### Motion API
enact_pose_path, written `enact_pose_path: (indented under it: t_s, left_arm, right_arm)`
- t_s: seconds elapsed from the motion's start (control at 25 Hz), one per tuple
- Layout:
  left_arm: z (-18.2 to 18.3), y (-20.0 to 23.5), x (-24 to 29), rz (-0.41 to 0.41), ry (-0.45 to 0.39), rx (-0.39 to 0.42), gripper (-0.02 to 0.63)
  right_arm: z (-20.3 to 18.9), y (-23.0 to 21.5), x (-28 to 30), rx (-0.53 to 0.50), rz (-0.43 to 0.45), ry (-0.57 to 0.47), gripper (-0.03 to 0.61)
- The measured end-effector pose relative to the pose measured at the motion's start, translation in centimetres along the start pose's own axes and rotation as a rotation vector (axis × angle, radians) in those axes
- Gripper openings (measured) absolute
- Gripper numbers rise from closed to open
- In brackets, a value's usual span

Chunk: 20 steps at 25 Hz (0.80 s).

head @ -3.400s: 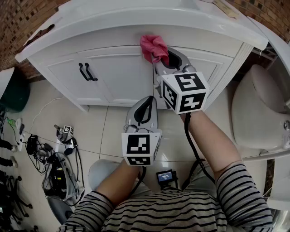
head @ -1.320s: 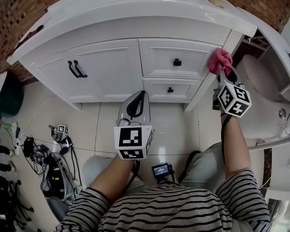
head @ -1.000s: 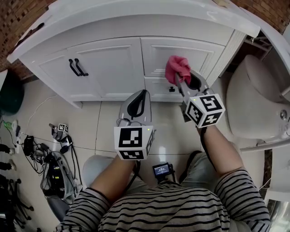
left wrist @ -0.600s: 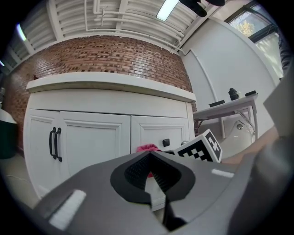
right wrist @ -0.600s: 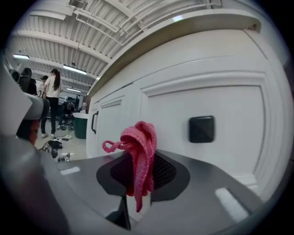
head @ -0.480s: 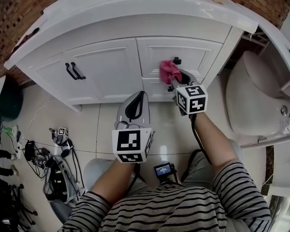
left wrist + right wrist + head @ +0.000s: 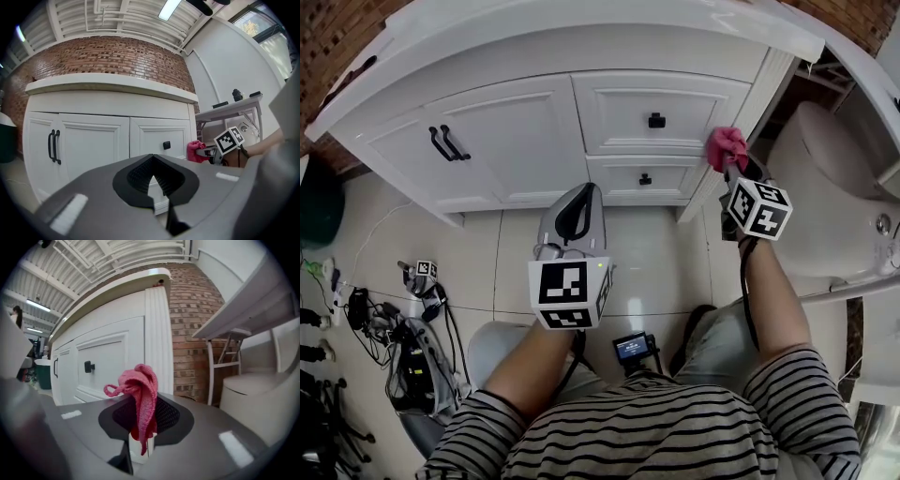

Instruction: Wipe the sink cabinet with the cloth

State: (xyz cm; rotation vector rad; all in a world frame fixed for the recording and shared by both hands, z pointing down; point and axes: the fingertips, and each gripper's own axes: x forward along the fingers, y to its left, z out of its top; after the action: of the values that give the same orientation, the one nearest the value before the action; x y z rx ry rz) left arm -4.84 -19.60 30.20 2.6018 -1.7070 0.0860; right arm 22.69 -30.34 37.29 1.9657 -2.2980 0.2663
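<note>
The white sink cabinet (image 7: 516, 141) has two doors with black handles on the left and two drawers with black knobs on the right. My right gripper (image 7: 733, 169) is shut on the pink cloth (image 7: 727, 145), which is held at the cabinet's fluted right corner post (image 7: 745, 122). In the right gripper view the cloth (image 7: 140, 394) stands bunched up out of the right gripper (image 7: 140, 439), with the post (image 7: 157, 338) close behind. My left gripper (image 7: 581, 192) hangs shut and empty over the floor before the drawers. From the left gripper (image 7: 157, 180) view the cloth (image 7: 194, 151) shows at the right.
A white toilet (image 7: 834, 216) stands right of the cabinet, with a metal rack (image 7: 222, 357) against the brick wall between them. Cables and gear (image 7: 412, 347) lie on the tiled floor at the left, near a dark green bin (image 7: 319, 197). A small device (image 7: 636, 347) sits by the person's knees.
The right gripper has carried the cloth from the upper drawer front rightward to the cabinet's right corner post. The left gripper has hardly moved.
</note>
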Motion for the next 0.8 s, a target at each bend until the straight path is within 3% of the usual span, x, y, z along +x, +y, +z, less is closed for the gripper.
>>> enact_pose_path:
  t_s: [0.08, 0.12, 0.32, 0.48, 0.6, 0.8]
  left_arm:
    - [0.3, 0.1, -0.2, 0.002, -0.007, -0.007, 0.0]
    - [0.5, 0.2, -0.3, 0.002, -0.013, -0.011, 0.0]
    - [0.9, 0.4, -0.6, -0.003, -0.027, -0.027, 0.0]
    - [0.6, 0.9, -0.6, 0.004, -0.023, -0.021, 0.0]
    - [0.5, 1.6, -0.5, 0.012, -0.021, -0.027, 0.0]
    - [0.7, 1.7, -0.3, 0.003, -0.026, -0.046, 0.0]
  right_arm:
    - [-0.2, 0.7, -0.5, 0.028, -0.006, -0.007, 0.075]
    - [-0.3, 2.4, -0.6, 0.023, 0.032, -0.015, 0.075]
    - [-3.3, 17.3, 2.3, -0.081, 0.361, -0.009, 0.075]
    - [-6.0, 26.2, 5.7, -0.177, 0.486, 0.025, 0.075]
    - [-6.5, 27.2, 7.3, -0.243, 0.485, 0.03, 0.075]
    - [-6.3, 21.7, 6.6, -0.253, 0.422, 0.009, 0.078]
